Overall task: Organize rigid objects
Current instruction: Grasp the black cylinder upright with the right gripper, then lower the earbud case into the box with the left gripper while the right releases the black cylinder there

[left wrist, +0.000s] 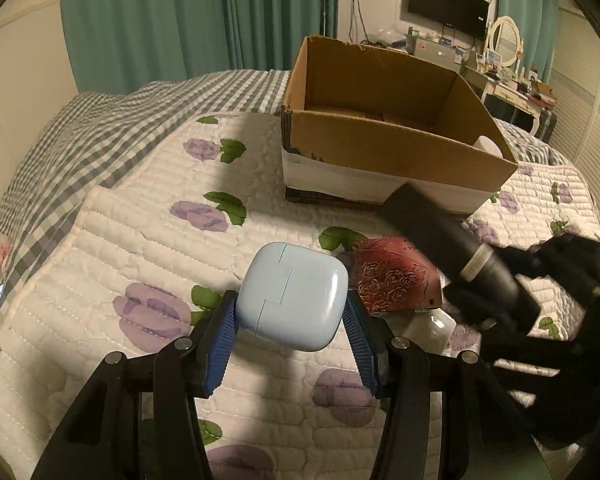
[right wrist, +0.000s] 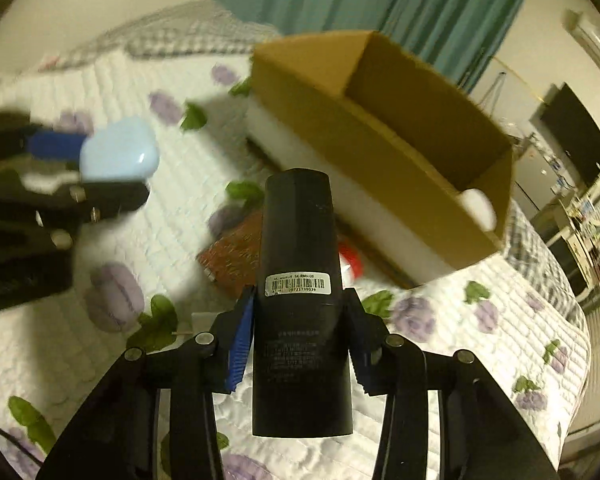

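Rigid objects are spread over a quilted bedspread printed with purple flowers, and two of them are held clear of it. The left gripper has its blue ribbed pads pressed against both sides of a pale blue case (rounded corners, a seam line down its face), so its jaws are closed on the case above the quilt. From the right wrist view the same case shows at the left, blurred, between a blue pad and a black finger.

The right gripper clamps a black bottle near its middle, the bottle pointing forward along the fingers toward a cardboard box. A white barcode label sits on the bottle just at the pads. In the left wrist view the bottle comes in from the right, tilted, its far end close to the front wall of the box.

The box stands open on the bedspread with a white band around its lower walls; a white rounded object lies in its right corner. On the quilt between the grippers and the box lies a dark red flat item with embossed roses, and a small white object is just beside it. Something red and white peeks out behind the bottle, too hidden to identify. Teal curtains hang behind the bed.
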`<state>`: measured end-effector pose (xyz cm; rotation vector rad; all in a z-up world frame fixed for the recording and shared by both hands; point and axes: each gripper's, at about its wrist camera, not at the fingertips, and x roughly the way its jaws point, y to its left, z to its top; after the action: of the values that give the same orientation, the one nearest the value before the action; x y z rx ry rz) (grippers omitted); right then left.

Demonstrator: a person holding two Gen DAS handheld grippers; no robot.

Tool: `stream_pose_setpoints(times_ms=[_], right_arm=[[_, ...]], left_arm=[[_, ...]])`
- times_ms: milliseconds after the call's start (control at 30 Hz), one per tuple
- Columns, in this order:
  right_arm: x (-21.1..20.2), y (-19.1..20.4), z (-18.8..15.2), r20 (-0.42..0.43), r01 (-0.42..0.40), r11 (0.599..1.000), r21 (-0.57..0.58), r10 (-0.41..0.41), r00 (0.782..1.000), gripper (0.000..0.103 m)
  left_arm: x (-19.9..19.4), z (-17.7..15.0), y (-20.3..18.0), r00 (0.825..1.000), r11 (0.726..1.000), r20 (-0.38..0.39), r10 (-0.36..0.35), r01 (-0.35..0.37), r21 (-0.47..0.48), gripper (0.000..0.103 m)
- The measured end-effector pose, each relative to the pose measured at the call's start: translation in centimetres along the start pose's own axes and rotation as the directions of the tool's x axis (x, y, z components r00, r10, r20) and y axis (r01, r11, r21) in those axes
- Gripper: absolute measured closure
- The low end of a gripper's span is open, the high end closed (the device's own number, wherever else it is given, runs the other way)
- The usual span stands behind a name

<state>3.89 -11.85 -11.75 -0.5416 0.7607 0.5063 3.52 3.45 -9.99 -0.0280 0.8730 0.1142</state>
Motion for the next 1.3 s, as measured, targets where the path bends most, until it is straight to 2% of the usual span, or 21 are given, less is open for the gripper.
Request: stream_pose_setpoints(times_ms=[167,333,533,667,833,967,1133,1300], right_arm=[[-2.7,-1.6,0.5,0.051,0.010,0.998,0.062,-0.013,0.999,0.061],[-5.0,-3.2,3.0,0.139,0.022,0.992,0.124,-0.040,0.990,0.062],[-7.3,-6.3,5.9,0.223,0.019,0.985,0.174,-0.058,0.973,0.062],[-7.3,-9.5,8.1,0.261,0.008,0.972,0.236,-0.071,0.963,0.062],[-5.8,-12.9,10.8,0.276,0.002,0.964,0.267,-0.079,0.958,0.062],[-3.3,-14.3,11.9,0.263,-0.003,0.961,0.277,-0.073,0.962,0.062],[-0.1,-15.1,11.3,0.227,-0.016,0.959,0.283,-0.051,0.973,0.062],[1.5,-15.1,11.3,0.196,-0.016,0.961,0.278,-0.040,0.980,0.061]], left_arm=[[-1.1,0.5,-0.6,1.000,1.000,0.021,0.006,-0.007,0.012,0.050],[-3.4,2.4,-1.1,0.997,1.000,0.075,0.008,-0.009,0.015,0.050],[-6.0,6.6,-1.8,0.988,1.000,0.153,-0.002,-0.001,0.019,0.050],[-6.1,10.1,-3.2,0.979,0.997,0.204,0.007,-0.021,0.068,0.050],[-3.2,14.4,-4.5,0.980,0.996,0.201,0.002,-0.018,0.082,0.050],[0.0,16.4,-5.6,0.979,0.993,0.201,-0.015,-0.008,0.116,0.050],[4.1,16.8,-6.6,0.981,0.988,0.194,-0.031,0.001,0.155,0.050],[5.7,16.5,-5.9,0.981,0.991,0.187,-0.043,0.018,0.134,0.047]])
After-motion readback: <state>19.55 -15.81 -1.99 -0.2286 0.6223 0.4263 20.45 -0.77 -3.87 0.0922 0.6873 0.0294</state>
